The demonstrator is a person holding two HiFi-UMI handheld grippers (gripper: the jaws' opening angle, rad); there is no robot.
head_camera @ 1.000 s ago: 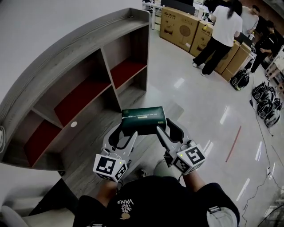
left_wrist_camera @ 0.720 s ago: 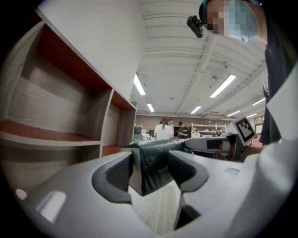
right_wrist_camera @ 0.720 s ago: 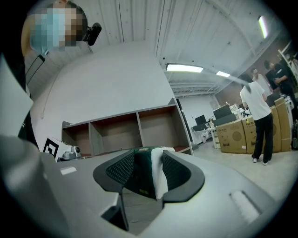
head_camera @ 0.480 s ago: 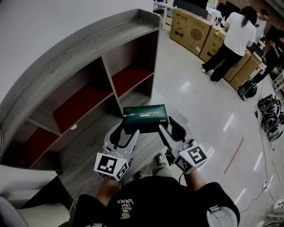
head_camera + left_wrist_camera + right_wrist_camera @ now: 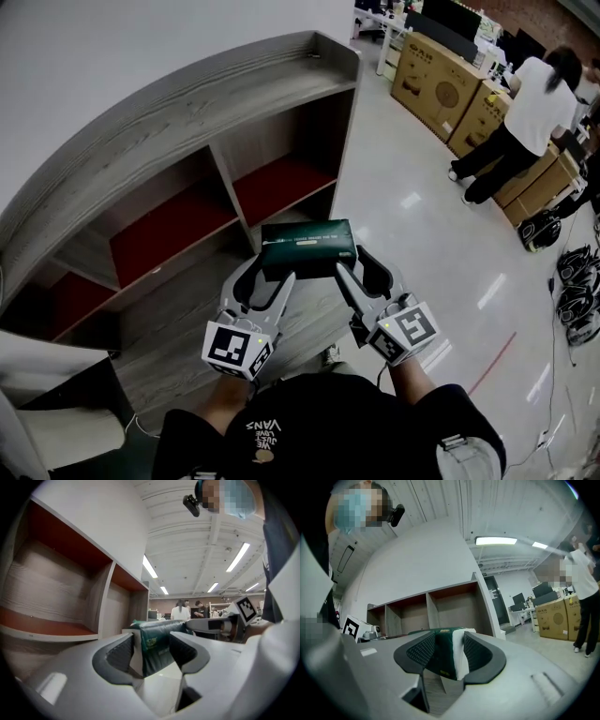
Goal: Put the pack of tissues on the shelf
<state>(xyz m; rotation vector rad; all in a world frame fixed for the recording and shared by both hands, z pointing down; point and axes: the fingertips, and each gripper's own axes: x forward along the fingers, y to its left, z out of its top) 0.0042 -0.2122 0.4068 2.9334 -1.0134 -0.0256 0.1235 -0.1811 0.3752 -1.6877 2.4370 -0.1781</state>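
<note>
A dark green pack of tissues (image 5: 307,247) is held level in the air between both grippers, in front of the grey wooden shelf (image 5: 178,141). My left gripper (image 5: 278,270) is shut on its left end, and the pack (image 5: 157,641) fills the gap between those jaws. At the right end my right gripper (image 5: 343,268) is shut on the pack (image 5: 446,656), whose white end face shows. The shelf has several open compartments with red floors (image 5: 281,178), seen low and to the left of the pack.
A grey plank platform (image 5: 216,300) lies below the grippers, at the shelf's foot. Cardboard boxes (image 5: 441,75) and a person in a white top (image 5: 525,122) stand at the far right on the glossy floor. A white seat (image 5: 56,431) is at lower left.
The view has shifted closer to the shelf, which now looms larger and further right. The pack stays gripped at both ends, unchanged between the grippers.
</note>
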